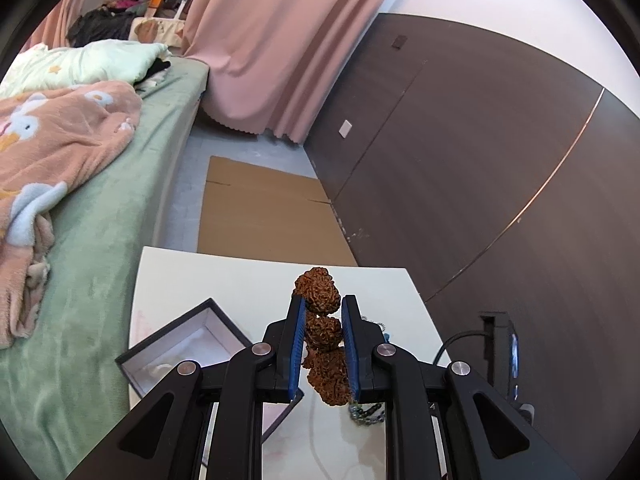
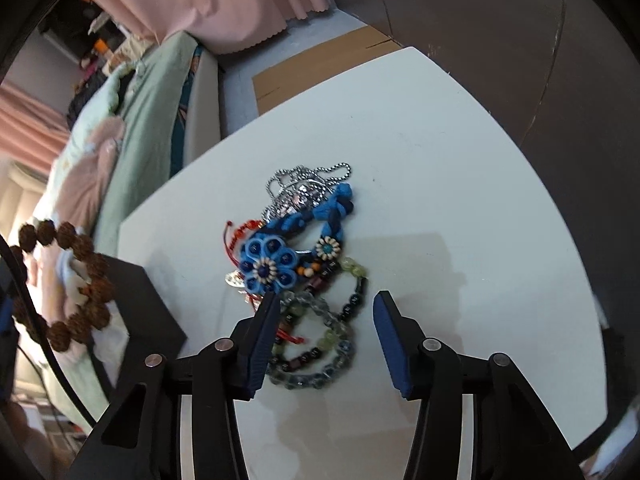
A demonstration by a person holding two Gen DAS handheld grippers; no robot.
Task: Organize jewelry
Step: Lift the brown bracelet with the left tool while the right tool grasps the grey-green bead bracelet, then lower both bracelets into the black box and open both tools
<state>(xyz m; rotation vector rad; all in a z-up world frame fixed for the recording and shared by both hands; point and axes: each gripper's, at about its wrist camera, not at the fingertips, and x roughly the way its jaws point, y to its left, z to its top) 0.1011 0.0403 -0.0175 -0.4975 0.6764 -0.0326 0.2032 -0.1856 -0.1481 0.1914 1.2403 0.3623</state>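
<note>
My left gripper (image 1: 323, 300) is shut on a bracelet of rough brown beads (image 1: 322, 330), held above the white table (image 1: 224, 276) beside an open dark box (image 1: 168, 330) with a white lining. In the right wrist view the same brown bracelet (image 2: 82, 246) hangs at the far left over the box (image 2: 160, 312). My right gripper (image 2: 328, 300) stands open, pointing down over a jewelry pile. Glass and dark beaded bracelets (image 2: 320, 344) lie between its fingers, untouched by the pads. A blue flower piece (image 2: 266, 266), a red cord (image 2: 236, 236) and a silver chain (image 2: 304, 184) lie just beyond.
A bed with a green sheet (image 1: 100, 240) and a pink blanket (image 1: 60, 140) runs along the table's left. Flat cardboard (image 1: 260, 208) lies on the floor past the table's far edge. A dark panelled wall (image 1: 480, 160) and a black cable (image 1: 452, 344) are on the right.
</note>
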